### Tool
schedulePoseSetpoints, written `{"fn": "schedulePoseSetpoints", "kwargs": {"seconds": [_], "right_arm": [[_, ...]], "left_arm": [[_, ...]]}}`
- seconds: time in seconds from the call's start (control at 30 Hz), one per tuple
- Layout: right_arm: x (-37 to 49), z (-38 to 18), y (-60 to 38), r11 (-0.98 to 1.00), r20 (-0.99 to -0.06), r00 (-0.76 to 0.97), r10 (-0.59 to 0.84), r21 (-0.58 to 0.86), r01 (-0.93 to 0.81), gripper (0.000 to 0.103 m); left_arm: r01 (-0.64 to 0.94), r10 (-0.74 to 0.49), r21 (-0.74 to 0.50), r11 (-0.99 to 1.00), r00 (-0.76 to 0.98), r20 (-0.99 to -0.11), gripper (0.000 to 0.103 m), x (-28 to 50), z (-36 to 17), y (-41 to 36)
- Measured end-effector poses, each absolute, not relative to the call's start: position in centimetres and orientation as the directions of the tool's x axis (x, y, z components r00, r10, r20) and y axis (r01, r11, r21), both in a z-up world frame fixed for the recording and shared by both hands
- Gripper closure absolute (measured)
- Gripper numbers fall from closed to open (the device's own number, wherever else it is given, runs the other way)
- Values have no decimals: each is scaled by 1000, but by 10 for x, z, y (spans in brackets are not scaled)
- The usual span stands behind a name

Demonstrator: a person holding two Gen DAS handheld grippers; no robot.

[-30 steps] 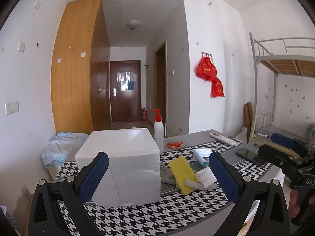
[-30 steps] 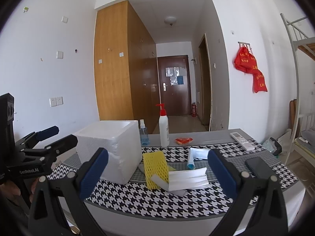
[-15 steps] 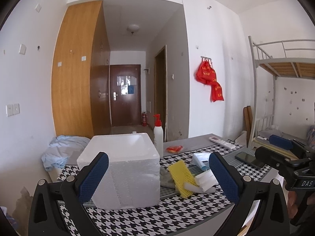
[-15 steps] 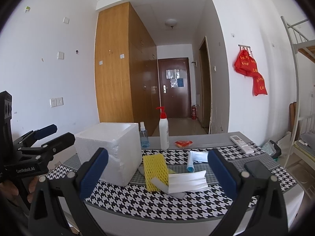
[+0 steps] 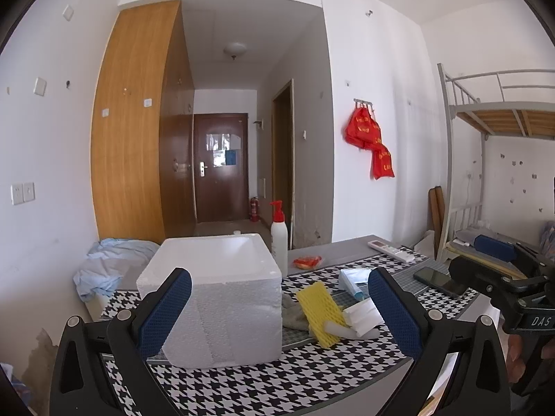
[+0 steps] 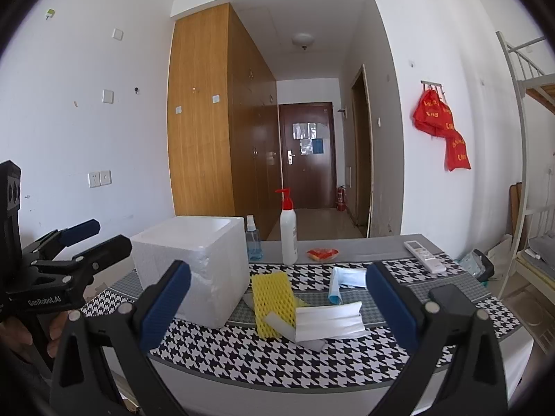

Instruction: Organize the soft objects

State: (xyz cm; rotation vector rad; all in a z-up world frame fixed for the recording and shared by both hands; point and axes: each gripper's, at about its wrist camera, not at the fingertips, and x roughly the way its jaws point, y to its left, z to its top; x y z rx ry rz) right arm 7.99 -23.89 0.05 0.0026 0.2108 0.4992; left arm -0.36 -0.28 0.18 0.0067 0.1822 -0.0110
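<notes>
A white foam box (image 5: 215,294) (image 6: 194,267) stands open-topped on the houndstooth table (image 6: 242,357). Right of it lie a yellow foam net (image 5: 319,306) (image 6: 274,294), a white foam sheet (image 5: 362,315) (image 6: 329,320), a grey cloth (image 5: 291,312) and a blue-white pack (image 5: 353,277) (image 6: 347,277). My left gripper (image 5: 279,287) (image 6: 95,237) is open and held in front of the box, short of the table. My right gripper (image 6: 277,284) (image 5: 485,258) is open too, facing the net and sheet, with nothing between its fingers.
At the back of the table are a red-pump bottle (image 6: 288,239), a blue spray bottle (image 6: 253,239), a red packet (image 6: 322,253) and a remote (image 6: 425,254). A phone (image 6: 447,294) lies right. Blue cloth (image 5: 111,267) is heaped left; a bunk bed (image 5: 499,121) stands right.
Both cameras have tilted up a little, so the table sits slightly lower in each view. Both grippers stay open and no object has moved.
</notes>
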Motion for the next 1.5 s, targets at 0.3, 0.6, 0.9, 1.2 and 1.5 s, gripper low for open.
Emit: {"fn": "schedulePoseSetpoints", "kwargs": {"seconds": [0.3,0.6,0.9,1.2,1.5], "right_arm": [[81,1,-239,877,-200,856,477,50,-478,1],[88,0,-243,882,-209,859,468,49,-469,1],[103,-1,-254,894,-230,866,444,51,-445,1],[122,-7,-269,905,-269,866,420,52,-423,1],[152,-17,-284,910,-325,854,406,64,-409,1]], "left_arm": [[11,-11,2,1000,984,-179,1,-3,3,-2],[24,-24,-6,1000,982,-186,1,4,3,-4],[46,-47,-8,999,978,-204,1,19,2,-16],[81,-82,-13,997,967,-241,1,39,-3,-34],[94,-97,-25,995,951,-292,1,69,-13,-51]]}}
